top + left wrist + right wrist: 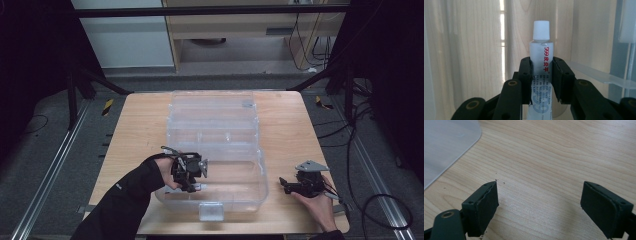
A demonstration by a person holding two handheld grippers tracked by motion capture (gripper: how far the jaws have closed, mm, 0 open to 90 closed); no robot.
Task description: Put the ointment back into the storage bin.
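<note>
While the small tube [541, 67] is clamped between the jaws of the left gripper [192, 177], it is held inside the near half of the clear plastic box [260, 192], low over the box floor near its left wall. In the left gripper view the tube is seen gripped across its middle, its white cap [541, 30] pointing away from the gripper and the crimped printed end running back between the black arms. The wooden table [285, 125] shows through the clear bottom of the box.

Judging from this, the step in hand is most likely the setting down of the tube in the box. It is done well if the tube is lowered until it lies nearly flat on the box floor before the jaws are parted, so that it is not dropped and left to roll or bounce. The cap end should be kept clear of the wall and of the thin clear divider [599, 75] seen at the right of the left gripper view. The jaws should be opened slowly and the gripper drawn straight back along the line of the tube, so that the soft body is not dragged or flicked aside.

The right gripper [292, 186] is held over bare table just to the right of the box, with its jaws wide apart and nothing between them. It could be used to steady the box wall if the light box is nudged by the release.
</note>
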